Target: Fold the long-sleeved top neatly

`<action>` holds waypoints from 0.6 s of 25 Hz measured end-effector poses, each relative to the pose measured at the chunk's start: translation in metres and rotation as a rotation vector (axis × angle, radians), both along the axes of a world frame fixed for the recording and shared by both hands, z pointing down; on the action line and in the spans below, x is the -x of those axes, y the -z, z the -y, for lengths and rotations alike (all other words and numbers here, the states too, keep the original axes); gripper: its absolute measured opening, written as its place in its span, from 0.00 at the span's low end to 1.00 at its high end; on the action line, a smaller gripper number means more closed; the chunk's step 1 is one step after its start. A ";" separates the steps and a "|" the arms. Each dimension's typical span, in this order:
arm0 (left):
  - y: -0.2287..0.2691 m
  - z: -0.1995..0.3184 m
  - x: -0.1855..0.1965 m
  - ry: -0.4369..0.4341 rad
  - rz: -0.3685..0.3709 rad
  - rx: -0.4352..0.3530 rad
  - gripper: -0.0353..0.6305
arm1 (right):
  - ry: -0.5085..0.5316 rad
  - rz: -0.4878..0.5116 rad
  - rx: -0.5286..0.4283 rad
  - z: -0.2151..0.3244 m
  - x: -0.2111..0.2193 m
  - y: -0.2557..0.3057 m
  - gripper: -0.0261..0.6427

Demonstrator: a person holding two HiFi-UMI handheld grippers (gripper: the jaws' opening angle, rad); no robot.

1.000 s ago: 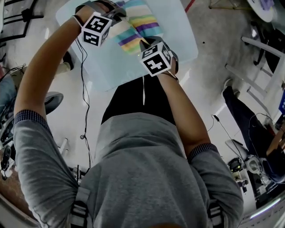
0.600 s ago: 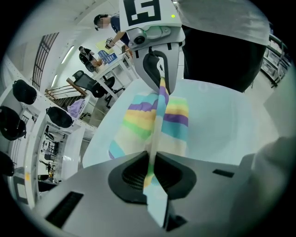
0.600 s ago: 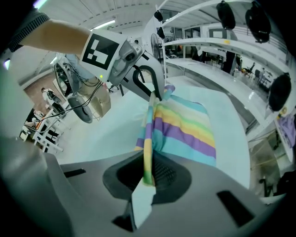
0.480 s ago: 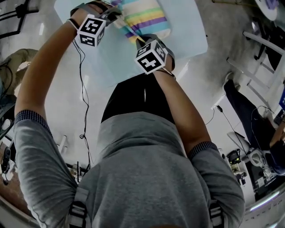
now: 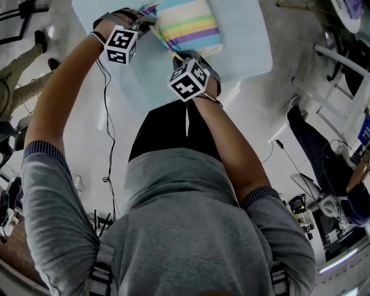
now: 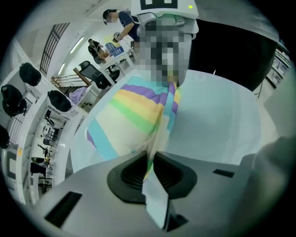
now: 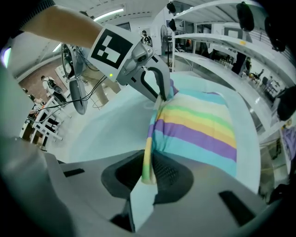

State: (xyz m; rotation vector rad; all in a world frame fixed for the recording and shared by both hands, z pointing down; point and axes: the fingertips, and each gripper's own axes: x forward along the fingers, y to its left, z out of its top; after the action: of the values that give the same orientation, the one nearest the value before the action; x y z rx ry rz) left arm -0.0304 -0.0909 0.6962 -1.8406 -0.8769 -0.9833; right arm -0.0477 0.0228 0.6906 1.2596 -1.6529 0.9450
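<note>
The pastel rainbow-striped top (image 5: 188, 26) lies bunched on the pale blue table (image 5: 245, 40). My left gripper (image 5: 147, 14) is shut on one end of its near edge; in the left gripper view the cloth (image 6: 134, 111) runs pinched into the left gripper (image 6: 150, 159). My right gripper (image 5: 176, 56) grips the same edge closer to me. In the right gripper view the striped hem (image 7: 199, 125) enters the right gripper (image 7: 149, 171), whose jaws have just eased open slightly with the cloth still pinched. The left gripper (image 7: 161, 95) shows there too, holding the far end.
The table's near edge (image 5: 156, 104) is just ahead of the person's body. A black cable (image 5: 107, 115) hangs down on the left. White chair frames (image 5: 341, 87) stand on the right, a person's legs (image 5: 23, 81) on the left, shelving (image 7: 222, 46) behind the table.
Both grippers have sunk toward the table with the top's edge. The right one has shifted left in the head view, and the striped cloth now lies flatter.
</note>
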 end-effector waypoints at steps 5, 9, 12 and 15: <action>-0.015 0.007 0.018 0.129 0.080 0.042 0.30 | 0.086 0.044 0.048 -0.010 0.027 -0.016 0.36; -0.019 0.010 0.048 0.296 0.133 0.093 0.45 | 0.158 0.063 0.051 -0.017 0.046 -0.016 0.52; -0.012 0.021 0.070 0.468 0.118 0.148 0.46 | 0.211 0.037 0.046 -0.019 0.059 -0.013 0.60; 0.006 0.029 0.089 0.670 0.052 0.245 0.46 | 0.244 0.049 0.055 -0.023 0.077 -0.008 0.61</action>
State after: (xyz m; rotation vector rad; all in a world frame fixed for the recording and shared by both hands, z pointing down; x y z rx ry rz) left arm -0.1196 -0.1196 0.6900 -2.3988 -0.4123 -1.3750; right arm -0.1244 0.0454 0.6981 0.9787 -1.7602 0.8708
